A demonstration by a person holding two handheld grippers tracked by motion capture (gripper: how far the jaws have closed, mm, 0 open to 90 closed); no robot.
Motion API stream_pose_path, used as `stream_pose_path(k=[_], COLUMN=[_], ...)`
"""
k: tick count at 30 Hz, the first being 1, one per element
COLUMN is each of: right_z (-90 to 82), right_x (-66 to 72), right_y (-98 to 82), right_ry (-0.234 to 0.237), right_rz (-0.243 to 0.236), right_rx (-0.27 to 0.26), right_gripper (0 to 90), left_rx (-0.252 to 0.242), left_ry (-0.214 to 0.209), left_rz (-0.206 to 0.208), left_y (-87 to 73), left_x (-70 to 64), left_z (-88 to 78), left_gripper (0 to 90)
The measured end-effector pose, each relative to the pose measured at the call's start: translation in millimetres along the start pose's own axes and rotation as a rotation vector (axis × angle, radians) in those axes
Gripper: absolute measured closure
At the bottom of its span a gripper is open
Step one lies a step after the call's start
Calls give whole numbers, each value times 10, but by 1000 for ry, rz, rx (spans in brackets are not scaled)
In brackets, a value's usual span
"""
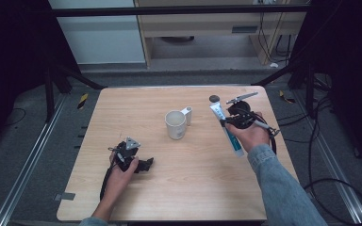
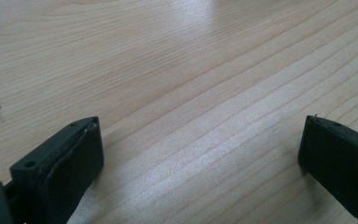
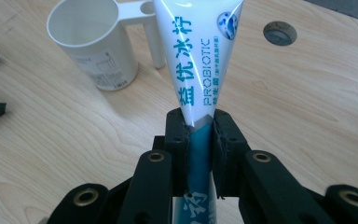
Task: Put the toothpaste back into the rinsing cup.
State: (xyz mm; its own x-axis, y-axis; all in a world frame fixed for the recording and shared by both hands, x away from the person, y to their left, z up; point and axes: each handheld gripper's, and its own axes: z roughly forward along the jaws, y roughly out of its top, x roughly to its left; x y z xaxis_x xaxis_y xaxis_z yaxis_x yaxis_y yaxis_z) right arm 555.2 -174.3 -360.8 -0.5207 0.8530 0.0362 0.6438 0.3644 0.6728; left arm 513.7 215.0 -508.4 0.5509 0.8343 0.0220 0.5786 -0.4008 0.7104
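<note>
Left gripper (image 1: 143, 165) rests low, jaws spread wide; right gripper (image 3: 200, 140), hand-held, is clamped on a tube (image 3: 198, 51).

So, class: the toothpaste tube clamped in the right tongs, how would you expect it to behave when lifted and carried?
The toothpaste tube is probably soft: its body narrows where the right tongs pinch it, so it may flex or sag. Its glossy skin looks slippery, so it could slide. It seems light, held by one mid-body pinch.
</note>
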Motion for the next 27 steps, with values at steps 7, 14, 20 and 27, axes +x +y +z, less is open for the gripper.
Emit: stream_pose_path(k=[7,14,20,27], right_z=[33,75,108,130], right_x=[101,192,240,302], right_y=[139,255,332,459], right_ry=[-5,20,24,18], right_rz=[-6,-2,-1,2], right_rx=[-53,-96,-111,-154], right_gripper=[784,784,784,784], left_rx=[0,-1,-1,0], left_ry=[0,0,-1,-1], left_rz=[0,-1,0,4], left_y=[0,6,10,12], left_x=[0,-2,-3,0], left_z=[0,7,11,12], left_gripper=[0,0,0,0])
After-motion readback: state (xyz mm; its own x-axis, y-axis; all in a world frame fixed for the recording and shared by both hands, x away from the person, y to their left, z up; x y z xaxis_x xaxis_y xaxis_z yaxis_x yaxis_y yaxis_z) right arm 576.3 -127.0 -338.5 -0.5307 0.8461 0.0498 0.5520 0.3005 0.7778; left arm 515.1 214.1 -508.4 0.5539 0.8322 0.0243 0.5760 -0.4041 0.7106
